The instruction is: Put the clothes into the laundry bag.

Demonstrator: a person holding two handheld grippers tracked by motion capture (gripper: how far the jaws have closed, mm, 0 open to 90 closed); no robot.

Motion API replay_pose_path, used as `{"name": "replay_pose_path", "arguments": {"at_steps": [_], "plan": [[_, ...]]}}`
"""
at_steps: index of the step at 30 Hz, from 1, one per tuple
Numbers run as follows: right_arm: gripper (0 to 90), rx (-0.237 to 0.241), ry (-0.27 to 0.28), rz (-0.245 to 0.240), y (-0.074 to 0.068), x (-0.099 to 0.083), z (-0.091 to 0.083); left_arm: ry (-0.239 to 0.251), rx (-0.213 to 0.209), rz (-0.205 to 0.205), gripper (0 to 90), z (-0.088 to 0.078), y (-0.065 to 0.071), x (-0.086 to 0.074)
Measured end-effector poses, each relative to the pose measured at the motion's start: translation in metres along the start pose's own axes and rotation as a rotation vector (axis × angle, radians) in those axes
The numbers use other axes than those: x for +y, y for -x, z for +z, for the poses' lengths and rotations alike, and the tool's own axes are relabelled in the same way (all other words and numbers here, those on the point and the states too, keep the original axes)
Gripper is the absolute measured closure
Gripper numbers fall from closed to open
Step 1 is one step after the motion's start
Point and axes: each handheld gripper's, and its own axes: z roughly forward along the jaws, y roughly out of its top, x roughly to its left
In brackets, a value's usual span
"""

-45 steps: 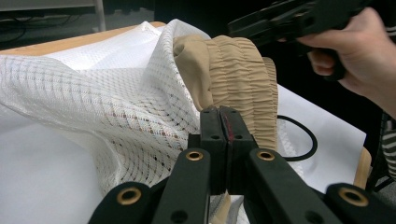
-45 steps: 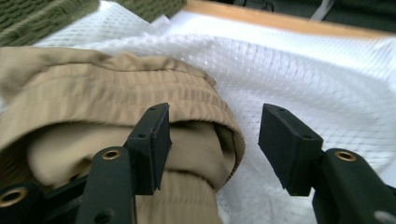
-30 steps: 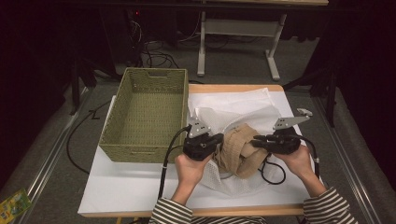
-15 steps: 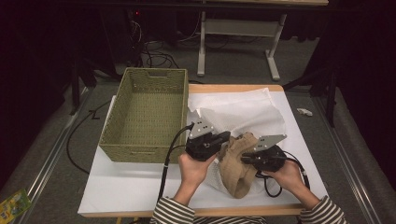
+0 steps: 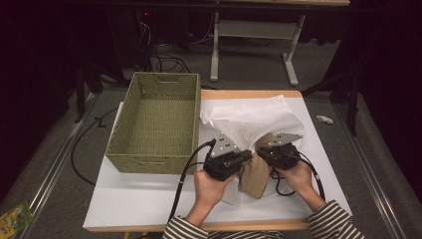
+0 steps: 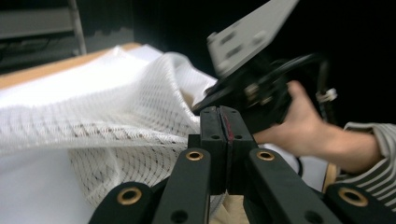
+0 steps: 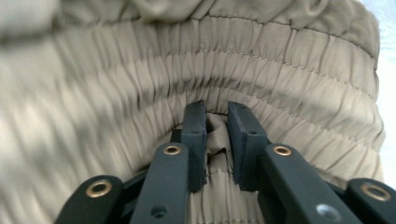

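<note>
Tan shorts (image 5: 256, 172) bunch between my grippers, near the mesh bag (image 5: 249, 122). Left gripper (image 6: 223, 126) pressed together on mesh; right gripper (image 7: 217, 135), jaws just reopening slightly, pinches the elastic waistband (image 7: 261, 88). I'd keep both pinches firm and lift evenly.

floor: grey carpet (image 5: 45, 164) | beyond: white desk frame (image 5: 254, 35) | surroundings: dark

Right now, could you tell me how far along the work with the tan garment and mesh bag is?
Done: left gripper is shut on the edge of the white mesh bag. In hand: right gripper, jaws just eased wider, pinches a fold of the tan elastic-waisted garment. Left: the garment looks outside the bag; the wicker basket holds nothing.
</note>
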Motion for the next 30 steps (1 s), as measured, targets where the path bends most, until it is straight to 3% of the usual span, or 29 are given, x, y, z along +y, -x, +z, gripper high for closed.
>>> {"name": "replay_pose_path", "arguments": {"at_steps": [4, 9, 10, 13, 16, 20, 21, 22, 25, 30], "plan": [[65.0, 0.071, 0.078, -0.003, -0.004, -0.002, -0.026, -0.022, 0.036, -0.010, 89.3, -0.004, -0.007, -0.003], [55.8, 0.014, 0.171, 0.017, 0.006, 0.000, -0.057, -0.022, 0.045, -0.015, 89.3, -0.003, -0.009, -0.002], [53.6, 0.006, 0.178, 0.056, 0.014, 0.001, -0.060, -0.021, 0.047, -0.015, 89.3, -0.003, -0.010, -0.002], [48.5, 0.012, 0.150, 0.141, 0.032, 0.001, -0.056, -0.017, 0.050, -0.020, 89.3, -0.003, -0.011, -0.001], [43.8, 0.047, 0.090, 0.223, 0.047, 0.000, -0.038, -0.017, 0.052, -0.027, 89.2, -0.002, -0.012, -0.001], [43.5, 0.099, 0.065, 0.273, 0.056, -0.001, -0.018, -0.020, 0.058, -0.031, 89.1, 0.000, -0.015, 0.001], [48.3, 0.121, 0.059, 0.270, 0.056, -0.001, -0.016, -0.018, 0.059, -0.036, 89.1, 0.001, -0.016, 0.002], [59.6, 0.148, 0.050, 0.244, 0.054, 0.000, -0.014, -0.016, 0.060, -0.039, 89.0, 0.002, -0.017, 0.003], [76.8, 0.157, 0.025, 0.144, 0.043, 0.001, -0.016, -0.009, 0.060, -0.063, 89.1, 0.007, -0.023, 0.007], [83.4, 0.191, 0.051, 0.013, 0.020, 0.002, -0.028, -0.001, 0.072, -0.085, 89.3, 0.015, -0.030, 0.013]]}}
